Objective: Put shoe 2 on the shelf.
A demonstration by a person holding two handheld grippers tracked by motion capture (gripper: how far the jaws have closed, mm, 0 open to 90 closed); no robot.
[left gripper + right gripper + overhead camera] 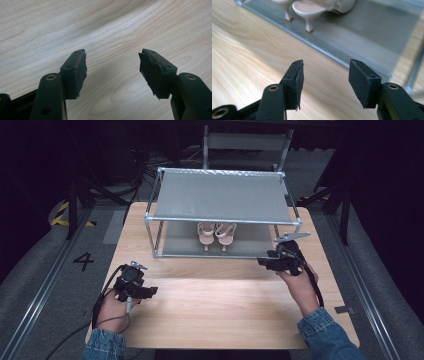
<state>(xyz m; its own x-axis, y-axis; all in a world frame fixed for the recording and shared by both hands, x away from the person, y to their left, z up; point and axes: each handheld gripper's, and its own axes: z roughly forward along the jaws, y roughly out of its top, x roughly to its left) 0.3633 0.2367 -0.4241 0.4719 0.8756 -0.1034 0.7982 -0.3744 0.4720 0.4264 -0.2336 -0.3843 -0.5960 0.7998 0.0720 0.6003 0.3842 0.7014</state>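
Pair of heeled sandals (pixel 216 235) on the lower shelf of the metal rack (pixel 222 196), both grippers empty.

The sandals stand side by side, heels toward the person, on the rack's bottom tier; the top tier is bare. The right gripper (pixel 263 262) hangs just in front of the rack over the counter (pixel 220 305), jaws wide with nothing between them. The left gripper (pixel 150 291) rests low near the counter's front left, jaws also wide. The sandals look light and stiff-soled with thin straps and slim heels; gripping the sole edge or heel block seems safest.
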